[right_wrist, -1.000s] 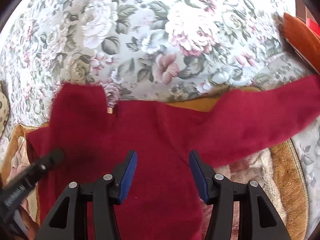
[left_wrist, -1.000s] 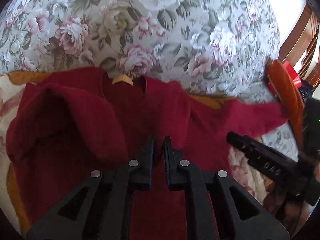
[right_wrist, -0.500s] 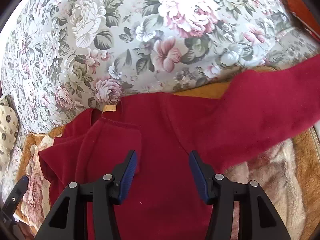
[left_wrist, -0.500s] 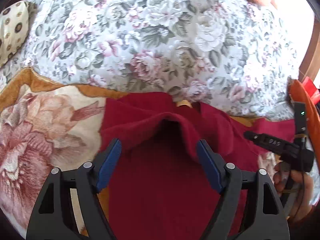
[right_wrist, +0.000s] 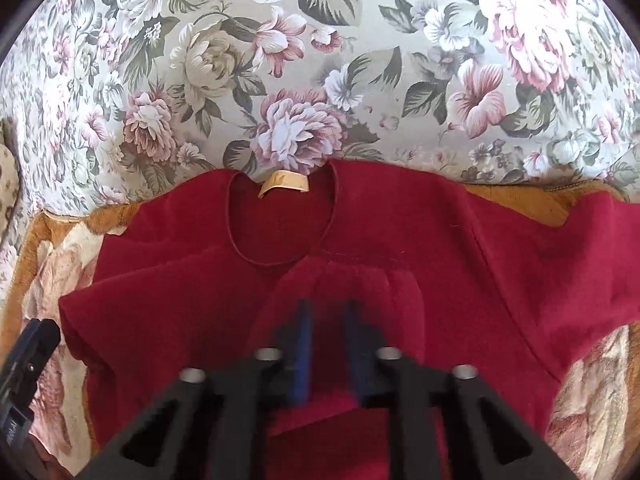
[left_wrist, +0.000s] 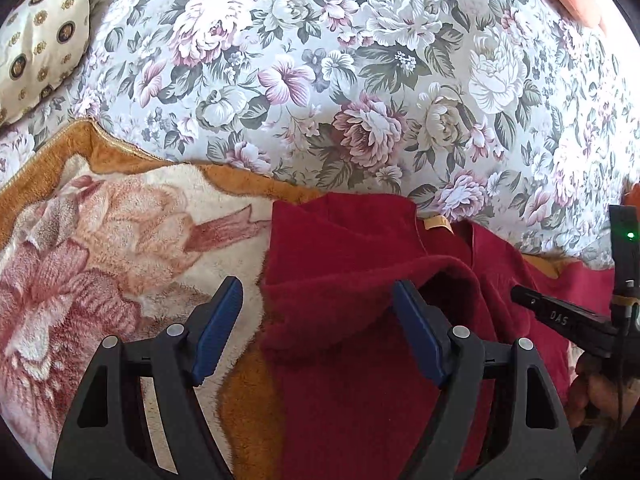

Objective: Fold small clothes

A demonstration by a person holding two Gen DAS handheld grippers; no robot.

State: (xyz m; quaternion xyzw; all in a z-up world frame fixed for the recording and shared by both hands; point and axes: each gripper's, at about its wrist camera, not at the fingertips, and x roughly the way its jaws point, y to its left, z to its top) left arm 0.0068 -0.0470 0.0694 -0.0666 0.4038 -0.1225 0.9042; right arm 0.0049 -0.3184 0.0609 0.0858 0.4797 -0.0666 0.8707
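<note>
**Right tool pinches the red sweater**

The right gripper (right_wrist: 326, 320) has just been closing; its blurred jaws seem clamped on a raised fold of the fuzzy red sweater (right_wrist: 420, 232). The left gripper (left_wrist: 318, 300) stands wide apart over the folded sleeve. The sweater lies on a plush brown blanket (left_wrist: 120, 216) beside floral fabric (left_wrist: 360, 80).

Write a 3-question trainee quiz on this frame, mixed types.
1. True or false: the sweater lies on bare wood.
2. The right tongs are: A open; B shut on the sweater; C out of view.
3. What colour is the neck label?
Key: 1 false, it lies on a blanket; 2 B; 3 beige.
</note>
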